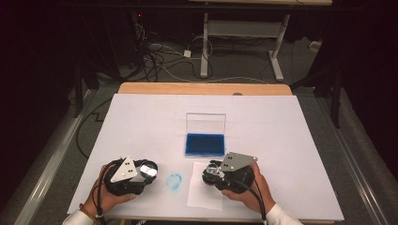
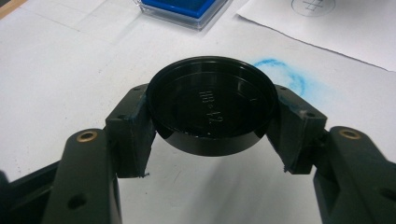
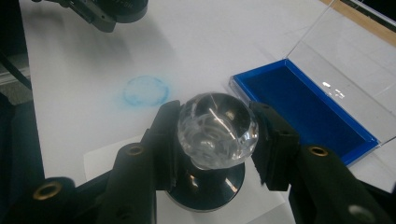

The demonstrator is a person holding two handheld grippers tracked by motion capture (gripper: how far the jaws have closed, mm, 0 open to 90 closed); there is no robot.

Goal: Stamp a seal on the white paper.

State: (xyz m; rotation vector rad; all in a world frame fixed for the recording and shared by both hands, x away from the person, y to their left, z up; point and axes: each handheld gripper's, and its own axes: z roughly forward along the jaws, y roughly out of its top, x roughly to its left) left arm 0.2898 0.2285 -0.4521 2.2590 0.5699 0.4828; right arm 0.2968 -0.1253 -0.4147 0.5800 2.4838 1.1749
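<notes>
My left gripper point(image 2: 212, 114) is shut on a round black cap point(image 2: 210, 100), held hollow side up just above the white table cover; raised lettering shows inside it. In the high view this gripper point(image 1: 143, 173) and the cap point(image 1: 149, 168) sit at the front left. My right gripper point(image 3: 217, 133) is shut on the clear faceted knob point(image 3: 217, 123) of a round stamp whose black base point(image 3: 205, 189) is over a white paper sheet point(image 3: 105, 156). From above, the right gripper point(image 1: 212, 174) stands front centre over that sheet point(image 1: 205, 194).
An open blue ink pad point(image 1: 204, 143) with its clear lid point(image 1: 205, 122) raised lies mid-table beyond both grippers. A blue ring-shaped ink smudge point(image 1: 174, 181) marks the cover between the grippers. The wooden table edge point(image 1: 202, 88) runs along the far side.
</notes>
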